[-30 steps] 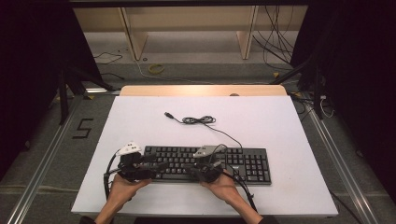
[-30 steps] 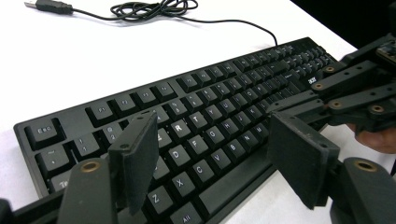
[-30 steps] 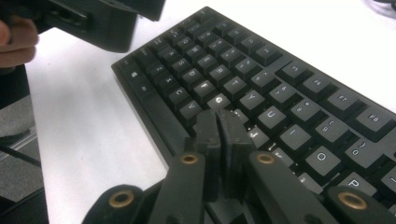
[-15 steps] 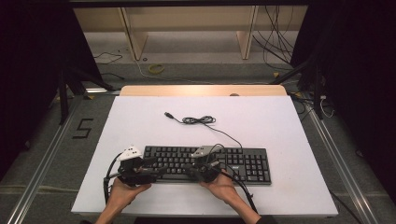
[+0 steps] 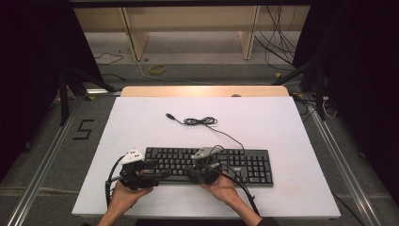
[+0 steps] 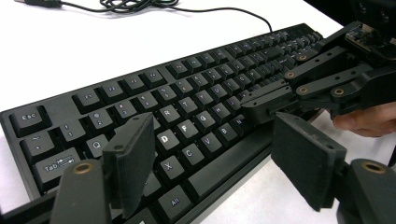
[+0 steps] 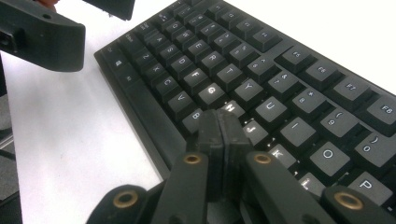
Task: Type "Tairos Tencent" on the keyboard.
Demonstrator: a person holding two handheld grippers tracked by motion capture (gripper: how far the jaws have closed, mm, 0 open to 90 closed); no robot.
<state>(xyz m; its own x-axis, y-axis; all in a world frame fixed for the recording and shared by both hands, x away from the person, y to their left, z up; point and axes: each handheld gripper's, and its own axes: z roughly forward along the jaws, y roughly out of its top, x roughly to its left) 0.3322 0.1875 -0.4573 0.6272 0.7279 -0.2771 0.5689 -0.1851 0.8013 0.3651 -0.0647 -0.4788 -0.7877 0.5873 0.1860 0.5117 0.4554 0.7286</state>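
Note:
A black keyboard point(image 5: 235, 165) lies along the near part of the white table point(image 5: 263, 122), and its black cable point(image 5: 203, 121) curls behind it. My left gripper point(image 5: 157, 173) is at the keyboard's left end with its jaws open. In the left gripper view its gripper point(image 6: 217, 161) straddles the bottom key rows and the front edge, touching nothing. My right gripper point(image 5: 191, 169) is shut and empty. In the right gripper view the gripper's point(image 7: 222, 125) joined tips rest by the H and N keys of the keyboard point(image 7: 289, 84). The left gripper view shows the right gripper point(image 6: 264, 101) low over the keys.
Both of the person's hands come in at the table's near edge. A wooden strip point(image 5: 202, 91) borders the far edge. Beyond it, shelf legs and loose cables lie on the floor. Metal rails run along both sides of the table.
My left gripper has drifted slightly toward the near edge. The right gripper stays shut on the same keys.

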